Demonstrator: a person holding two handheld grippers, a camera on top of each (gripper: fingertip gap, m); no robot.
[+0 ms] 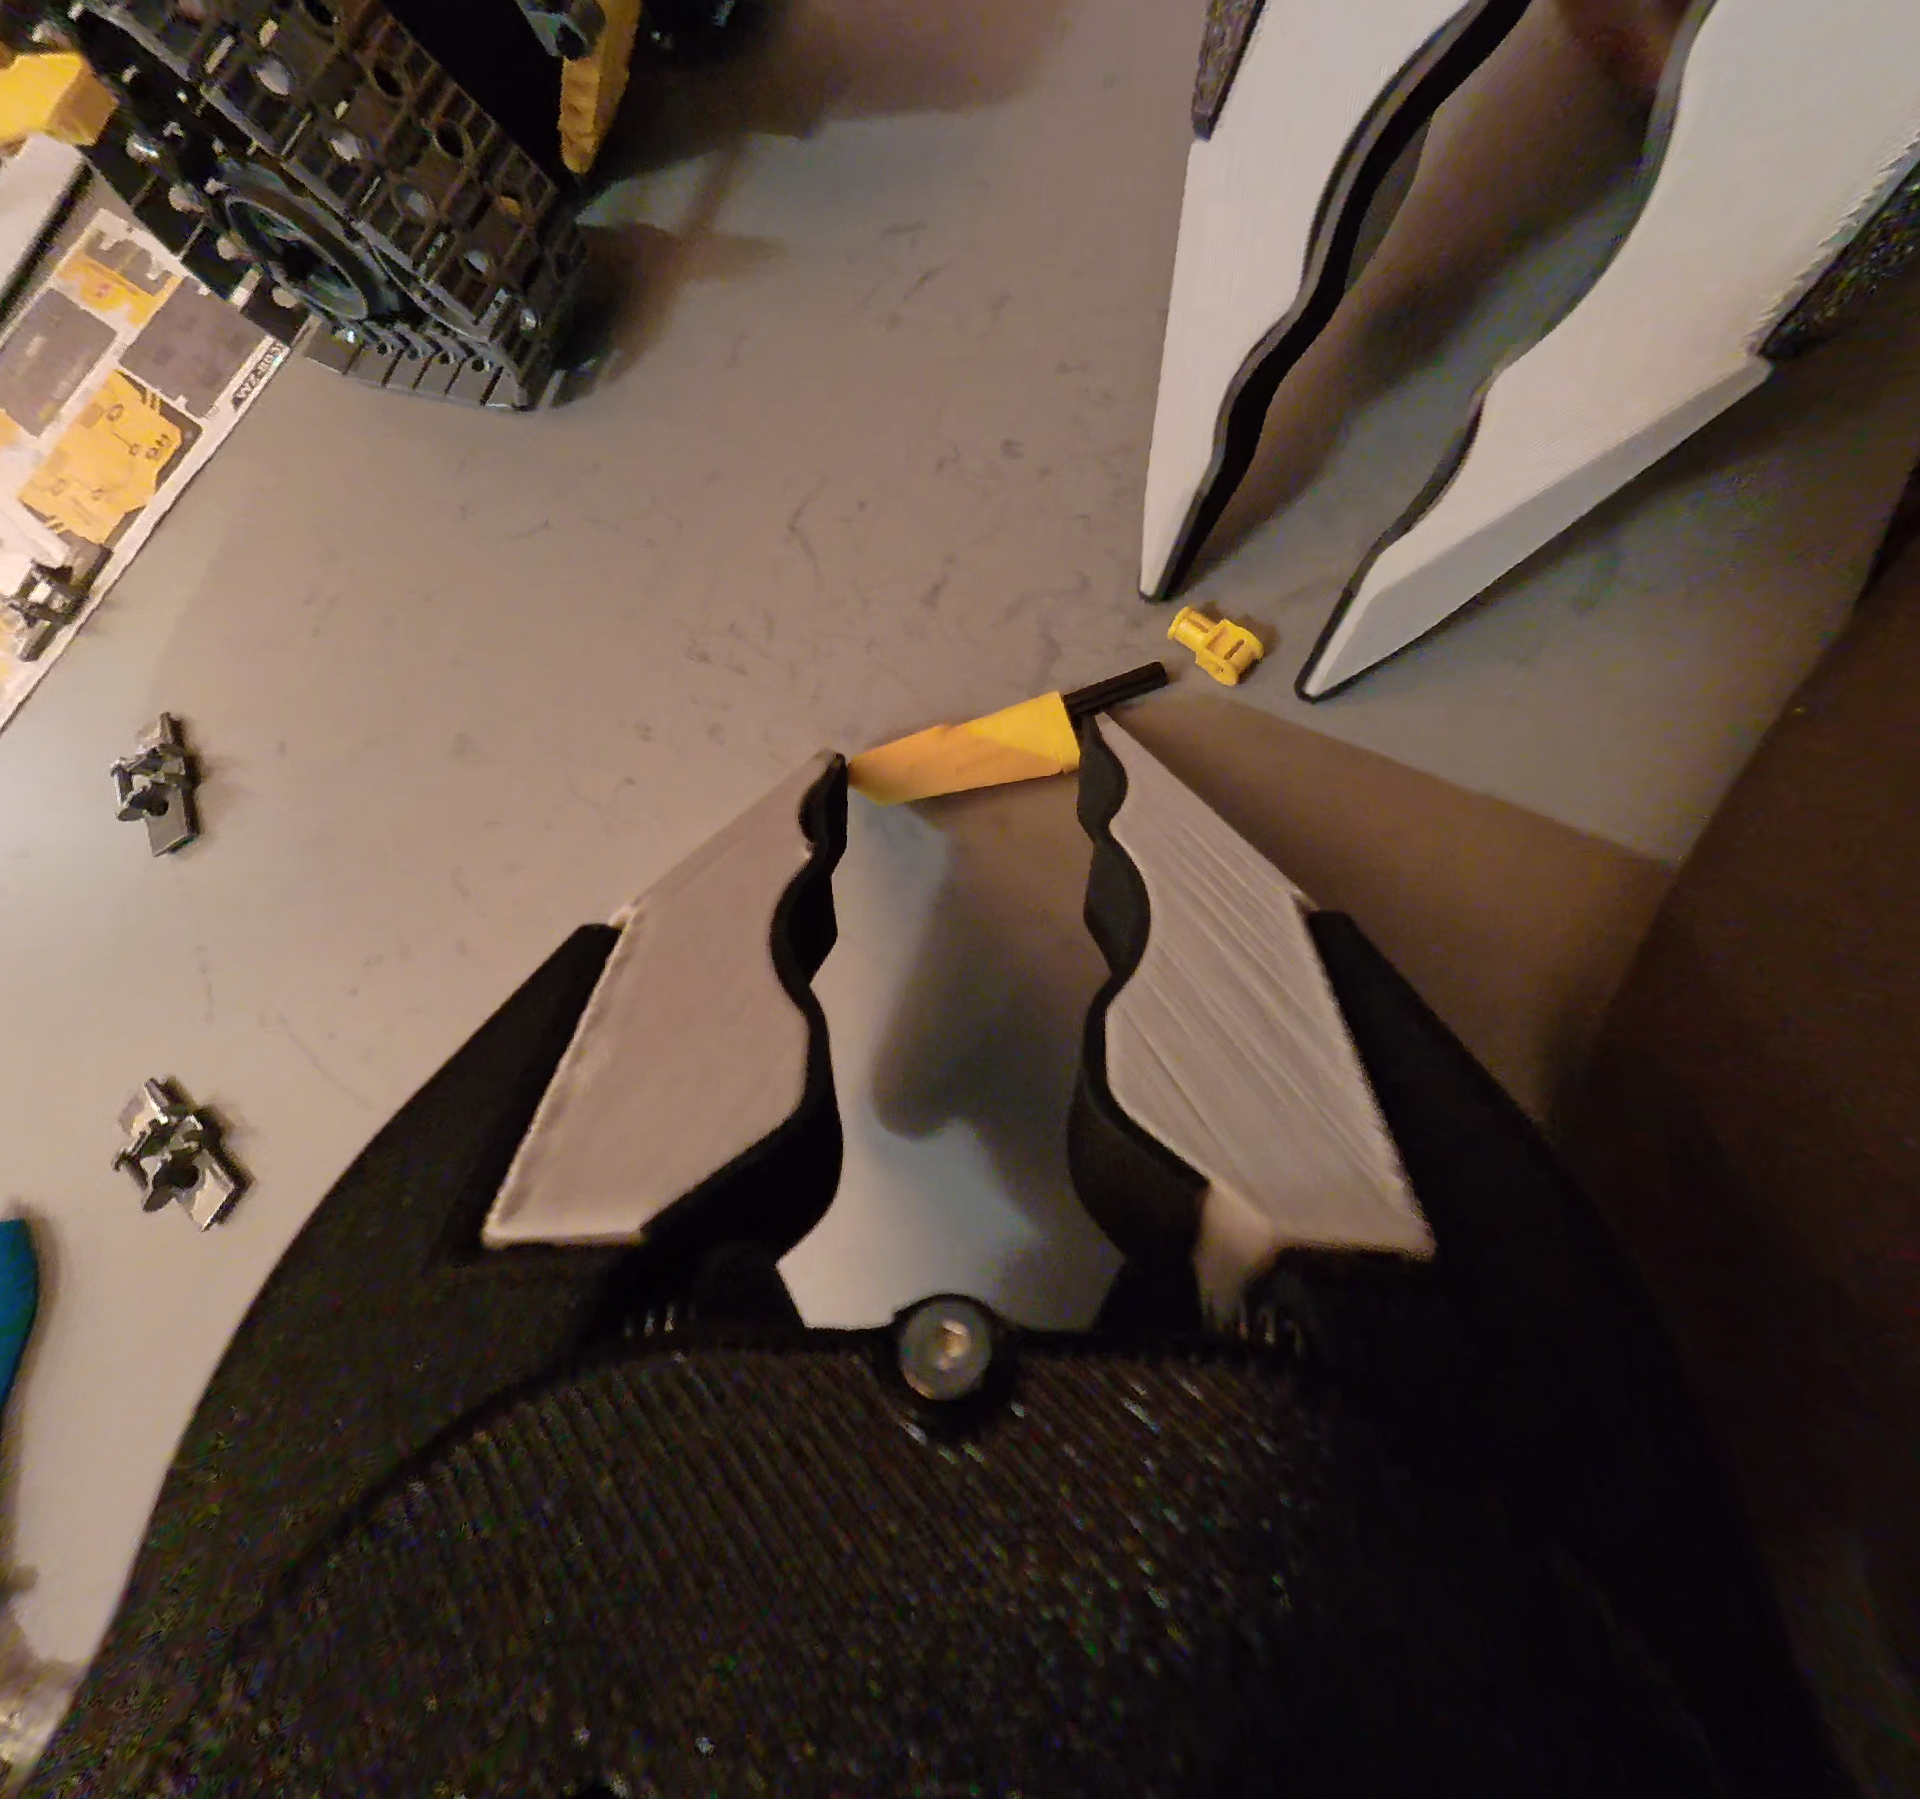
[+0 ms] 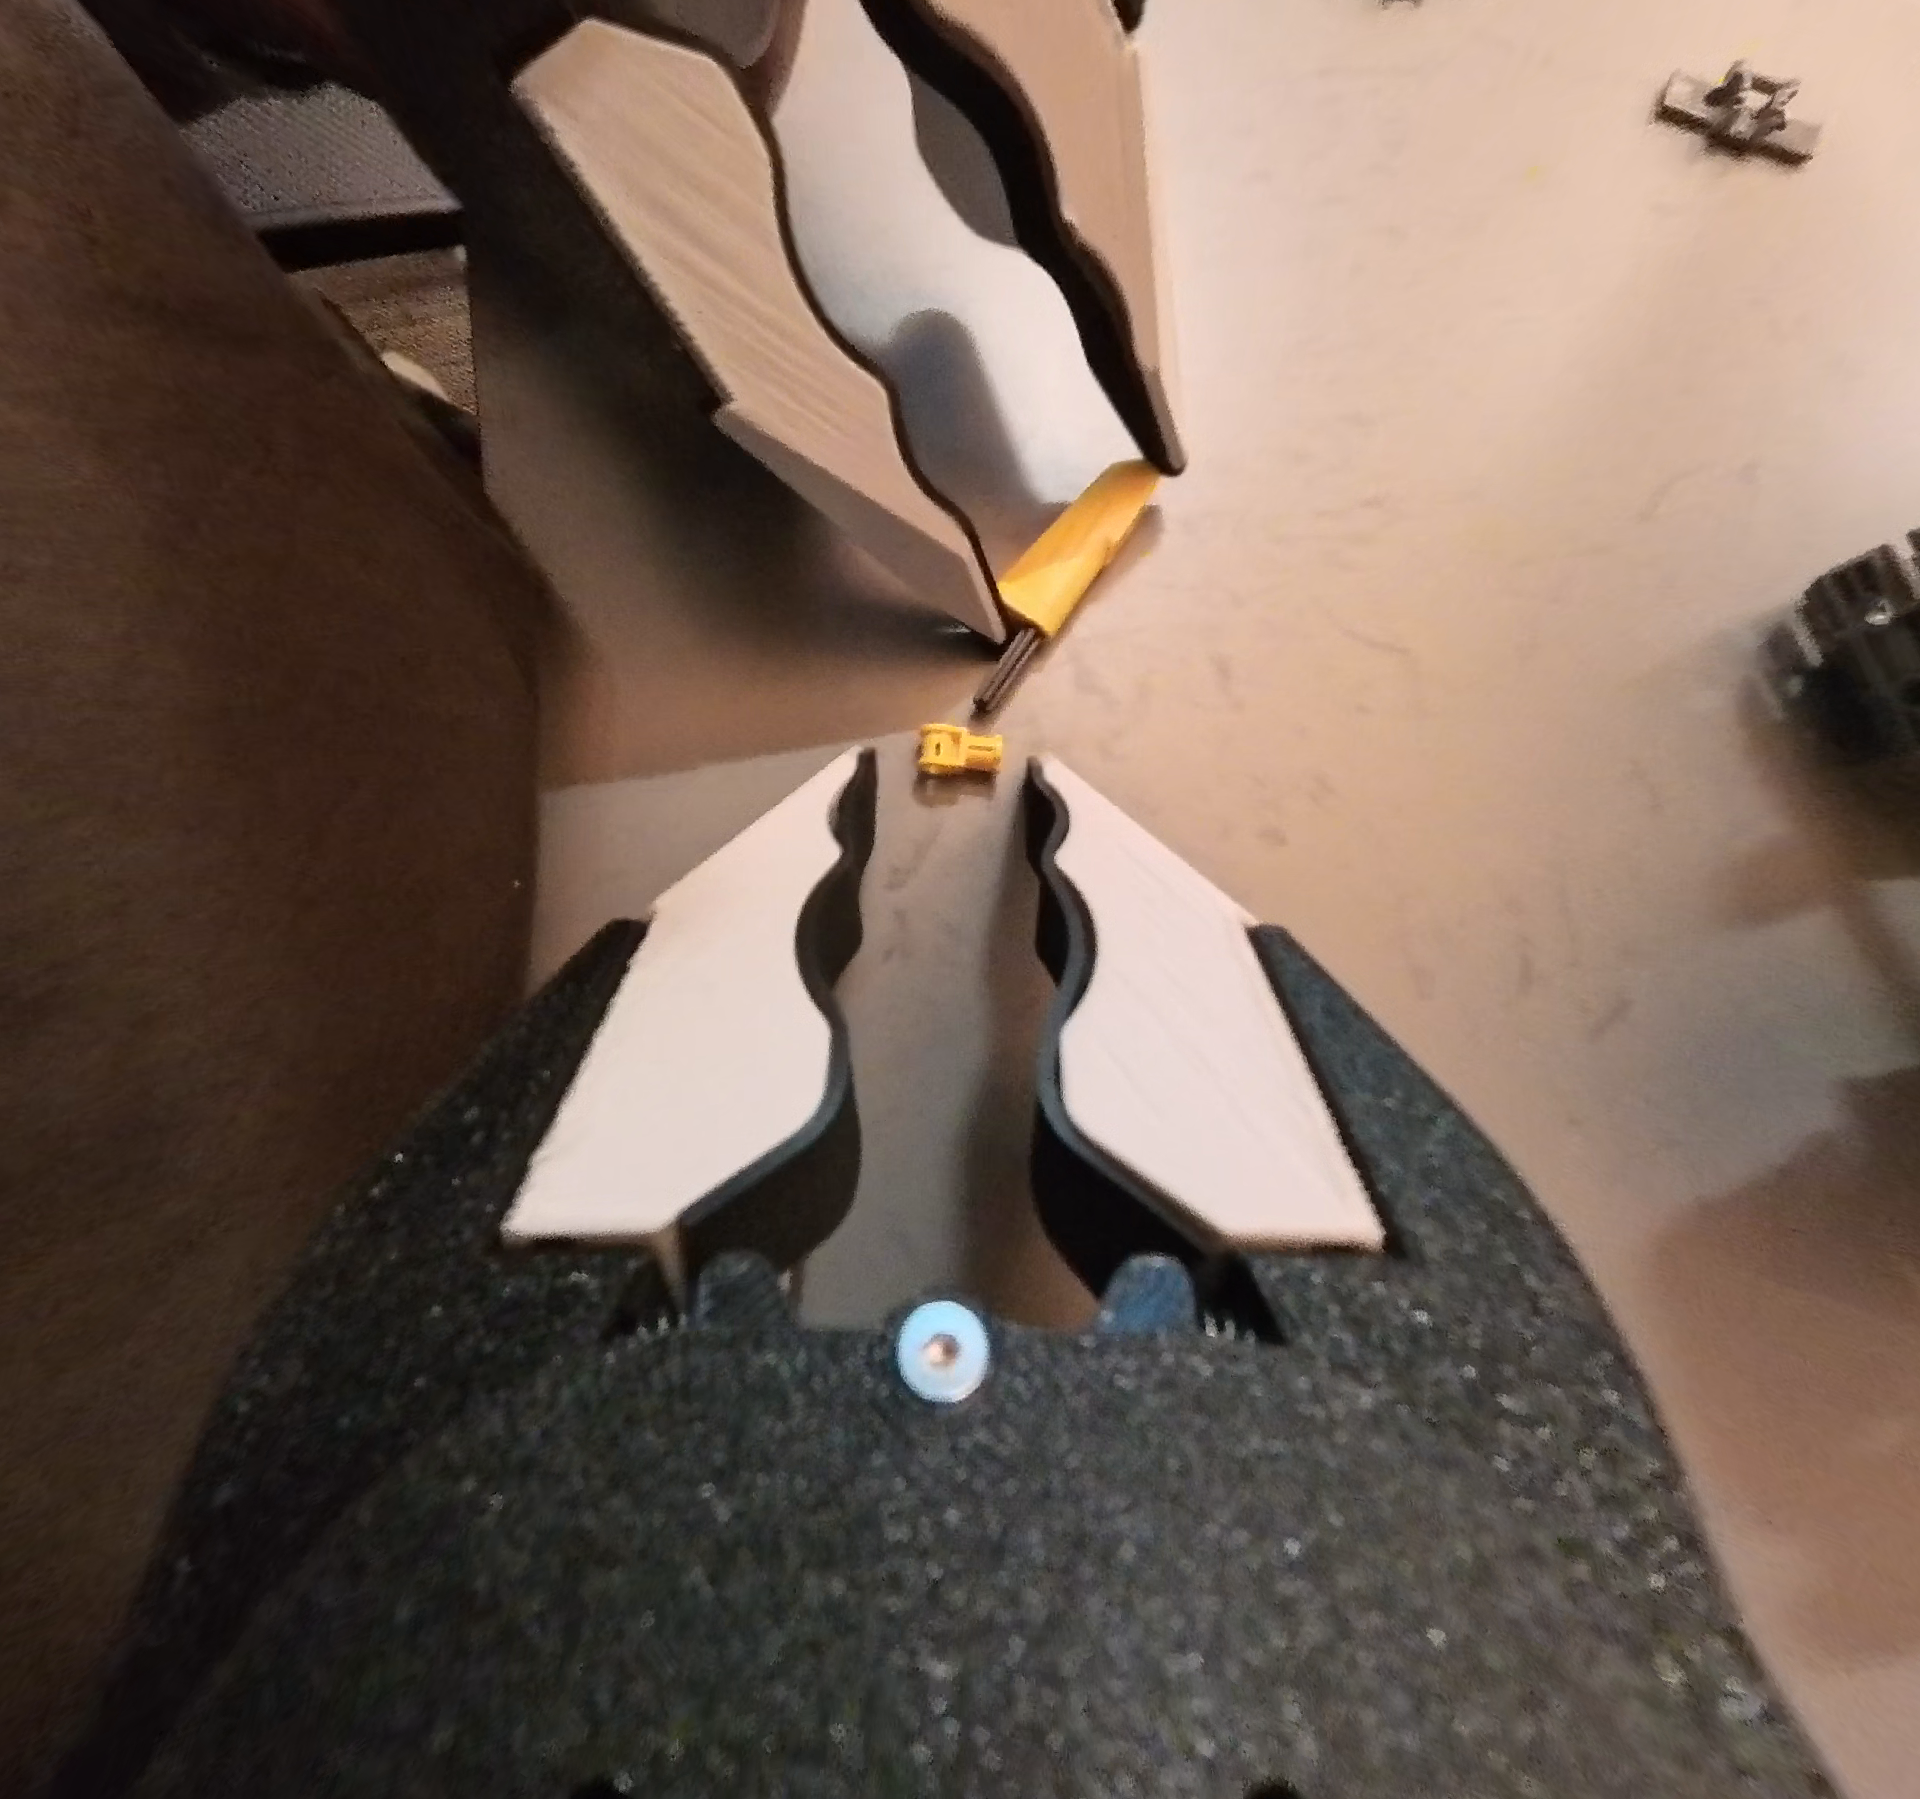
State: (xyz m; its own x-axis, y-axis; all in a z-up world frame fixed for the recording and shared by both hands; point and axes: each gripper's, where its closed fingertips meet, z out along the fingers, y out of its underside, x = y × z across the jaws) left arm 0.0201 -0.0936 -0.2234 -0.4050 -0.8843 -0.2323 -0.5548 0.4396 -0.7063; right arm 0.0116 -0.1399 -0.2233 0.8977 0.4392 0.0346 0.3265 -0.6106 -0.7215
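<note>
The left claw (image 1: pixel 961 762) grasps a yellow piece (image 1: pixel 977 747) by its ends; the right claw (image 2: pixel 945 773) is released, the small yellow connector (image 2: pixel 961 750) just before its tips on the counter (image 2: pixel 1455 606).

Grey table (image 1: pixel 727 461) w/ yellow connector (image 1: pixel 1218 645), dark clips (image 1: pixel 158 799).

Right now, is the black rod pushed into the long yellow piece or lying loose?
In. The black rod sticks out of one end of the long yellow piece, which spans the left gripper fingertips; how deep it goes cannot be told.
</note>
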